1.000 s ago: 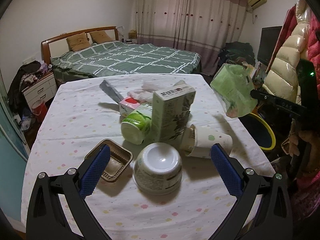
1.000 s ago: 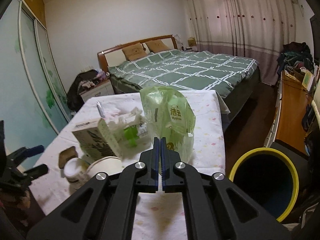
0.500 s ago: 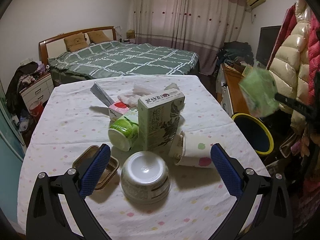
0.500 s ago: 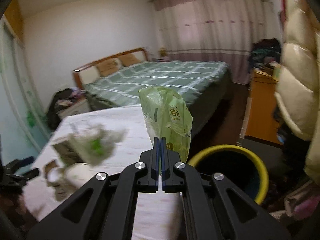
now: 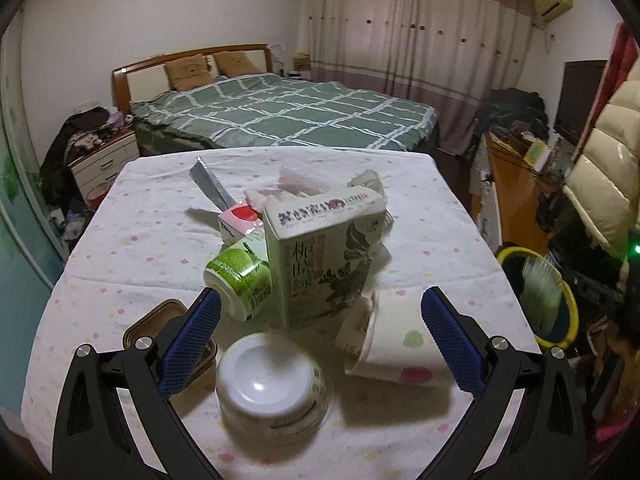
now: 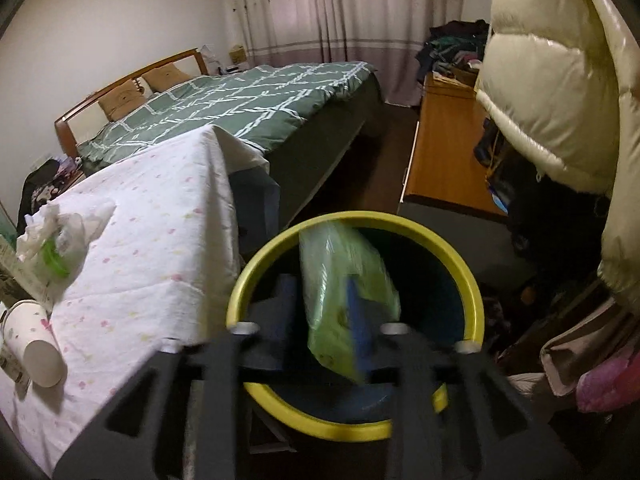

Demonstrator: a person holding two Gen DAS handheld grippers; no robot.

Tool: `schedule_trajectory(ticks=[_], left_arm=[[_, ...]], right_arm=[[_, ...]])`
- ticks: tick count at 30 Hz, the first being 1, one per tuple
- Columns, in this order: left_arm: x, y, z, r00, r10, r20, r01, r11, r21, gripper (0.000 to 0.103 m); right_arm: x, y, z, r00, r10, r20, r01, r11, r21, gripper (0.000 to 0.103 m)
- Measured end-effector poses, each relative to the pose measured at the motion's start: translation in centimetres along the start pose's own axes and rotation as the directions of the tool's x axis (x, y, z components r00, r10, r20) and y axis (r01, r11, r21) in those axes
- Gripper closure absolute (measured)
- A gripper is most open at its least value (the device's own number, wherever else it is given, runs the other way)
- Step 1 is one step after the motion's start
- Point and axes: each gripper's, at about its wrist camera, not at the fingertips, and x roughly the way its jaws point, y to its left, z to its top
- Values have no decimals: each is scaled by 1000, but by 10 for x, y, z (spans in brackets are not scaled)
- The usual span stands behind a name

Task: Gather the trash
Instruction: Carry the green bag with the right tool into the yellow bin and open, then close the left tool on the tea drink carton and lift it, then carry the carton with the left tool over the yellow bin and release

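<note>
Trash lies in one heap on the cloth-covered surface (image 5: pixel 132 240): one tall green-and-white carton (image 5: pixel 320 256) standing upright, one green-labelled cup (image 5: pixel 238 280) tipped on its side against it, one white bowl (image 5: pixel 274 386) turned upside down at the near edge, one paper cup (image 5: pixel 390 346) with coloured dots lying on its side, one brown foil tray (image 5: pixel 148 326), one small pink-and-white box (image 5: pixel 238 220), one grey foil wrapper (image 5: pixel 210 184) sticking up, and some crumpled white plastic (image 5: pixel 296 186) behind. One green plastic bag (image 6: pixel 344 300) is blurred over the mouth of the single yellow-rimmed bin (image 6: pixel 472 288), which stands on the floor just beside the surface's corner. Behind the surface is a bed (image 5: pixel 280 112) with a green checked cover; a cream puffer jacket (image 6: pixel 548 80) hangs near the bin. The left tool (image 5: pixel 320 332) hovers low over the near edge, its blue-padded fingers spread wide on either side of the bowl and paper cup, gripping nothing. The right tool (image 6: pixel 322 320) is tilted down over the bin; its fingers are parted, the bag between them, and blur hides whether either finger touches it.
</note>
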Motion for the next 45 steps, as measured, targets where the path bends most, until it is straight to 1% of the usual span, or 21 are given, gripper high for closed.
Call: schedule_trajectory(ticks=[4,6,9,19,23,24,25,26,28,33,36,45], left_arm=[[10,-1,8,999,43,12,-42,998,-43,4],[15,-3,13,997,73,29,-71,996,-54,4],[23,-7,20,994,97,42,-94,994,-64,4],[50,-23,27,985,167,44,-164,984,-64,4],[50,-26,27,979,188,80,-183,981,-70,4],[48,-27,27,975,198,99,-191,979,-70,8],[47,-28,27,972,207,112,-200,977,-69,14],[46,-29,28,969,215,122,-208,976,-68,17],[49,-27,29,972,209,112,-201,977,-74,28],[49,-22,29,975,193,114,-184,979,-86,29],[45,-24,31,977,177,122,-169,983,-69,29],[13,-45,49,970,129,204,-128,992,-16,29]], right_arm=[[2,1,-3,1000,6,6,-6,1000,6,68],[3,3,-3,1000,15,4,-15,1000,8,68],[5,4,-4,1000,27,-1,-27,1000,9,68],[14,1,-6,998,63,-13,-63,998,28,67],[18,-3,-8,997,74,-14,-73,997,37,67],[17,-4,-9,997,75,-14,-75,996,40,67],[18,-4,-9,997,76,-14,-76,996,41,67],[19,-6,-10,997,79,-15,-79,996,43,67],[20,-8,-10,996,85,-15,-84,995,49,67],[20,-14,-13,995,96,-9,-96,994,61,67],[18,-16,-14,995,102,-6,-102,993,64,67],[-2,-21,-17,995,94,35,-96,993,65,67]])
